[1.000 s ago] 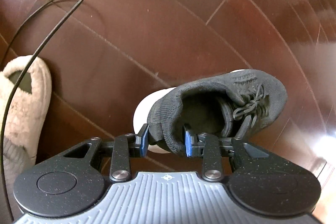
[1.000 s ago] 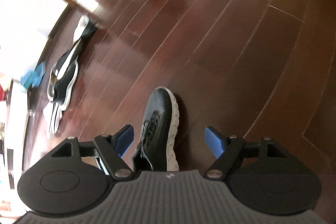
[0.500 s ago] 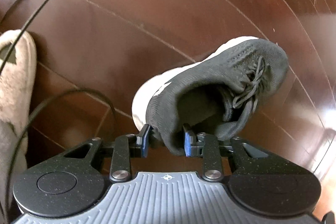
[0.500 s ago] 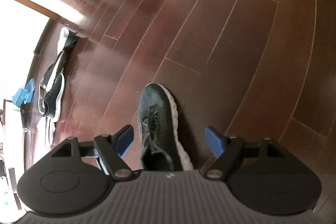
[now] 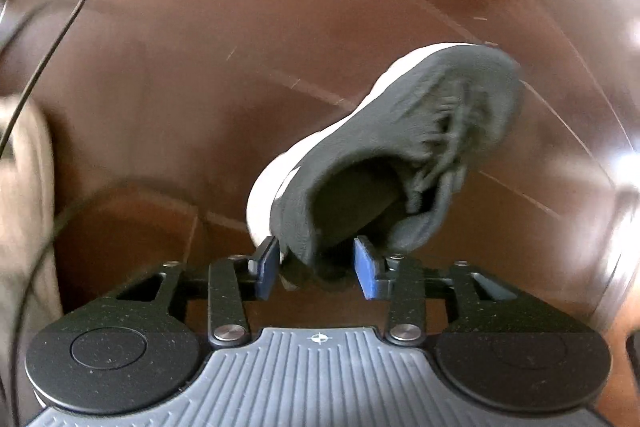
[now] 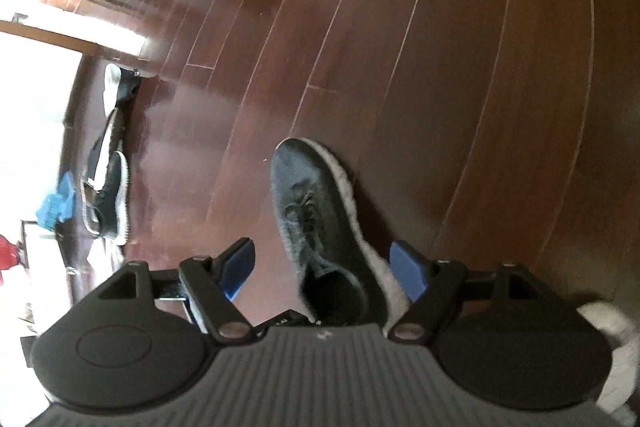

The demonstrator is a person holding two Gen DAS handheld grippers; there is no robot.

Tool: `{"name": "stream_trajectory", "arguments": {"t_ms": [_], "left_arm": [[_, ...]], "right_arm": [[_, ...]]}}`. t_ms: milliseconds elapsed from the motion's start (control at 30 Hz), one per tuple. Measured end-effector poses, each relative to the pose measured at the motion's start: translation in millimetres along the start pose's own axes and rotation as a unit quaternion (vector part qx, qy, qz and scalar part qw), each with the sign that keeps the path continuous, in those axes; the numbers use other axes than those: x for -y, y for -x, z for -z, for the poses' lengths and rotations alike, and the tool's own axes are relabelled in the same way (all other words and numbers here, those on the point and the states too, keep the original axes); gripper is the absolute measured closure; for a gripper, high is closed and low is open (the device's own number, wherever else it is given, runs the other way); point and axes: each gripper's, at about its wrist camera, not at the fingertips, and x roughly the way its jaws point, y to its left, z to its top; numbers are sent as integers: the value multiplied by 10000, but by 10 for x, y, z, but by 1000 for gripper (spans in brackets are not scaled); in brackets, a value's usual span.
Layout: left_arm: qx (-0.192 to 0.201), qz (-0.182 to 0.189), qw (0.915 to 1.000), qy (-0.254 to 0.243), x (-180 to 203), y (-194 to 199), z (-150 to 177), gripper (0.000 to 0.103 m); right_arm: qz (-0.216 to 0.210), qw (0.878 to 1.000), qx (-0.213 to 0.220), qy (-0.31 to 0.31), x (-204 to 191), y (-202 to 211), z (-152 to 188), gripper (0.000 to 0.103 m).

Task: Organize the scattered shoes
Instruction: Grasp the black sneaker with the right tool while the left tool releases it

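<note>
My left gripper point(image 5: 316, 263) is shut on the heel collar of a dark grey knit sneaker point(image 5: 404, 151) with a white sole, which hangs lifted above the wooden floor, toe pointing up and right. In the right wrist view its matching sneaker point(image 6: 320, 223) lies on the floor, toe pointing away. My right gripper point(image 6: 324, 267) is open, its blue pads on either side of that shoe's heel end without touching it.
A black-and-white pair of shoes point(image 6: 106, 187) lies at the left by a bright doorway, beside something blue point(image 6: 56, 207). A beige fuzzy slipper point(image 5: 20, 195) and a black cable point(image 5: 44, 51) sit at the left of the left wrist view. Dark wooden floor point(image 6: 480, 87) surrounds everything.
The left gripper has lifted its sneaker off the floor and tilted it up. The right gripper has moved forward over the other sneaker, which now sits between its open fingers.
</note>
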Motion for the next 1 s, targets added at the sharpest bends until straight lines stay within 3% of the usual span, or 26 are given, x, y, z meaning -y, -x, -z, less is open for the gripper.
{"name": "stream_trajectory", "arguments": {"t_ms": [67,200,300,633,1000], "left_arm": [[112,29,9995,-296,5,124,-13,34],[336,86,9955,-887,15,372,-40,31],[542,-3,9936,-990,-140,583,16,26],[1086,-403,9903,-767,-429,869,-200,20],[1249,-796,9863,-728,-515,813,-498,20]], "right_arm": [[-142,9997,-106,-184,4,-46,24,26],[-300,9986,-216,-381,-7,-107,78,26],[-492,9961,-319,-657,-24,-212,156,26],[-863,9847,-496,-1430,-5,-519,551,26],[-502,9799,221,-1919,20,-928,602,27]]}}
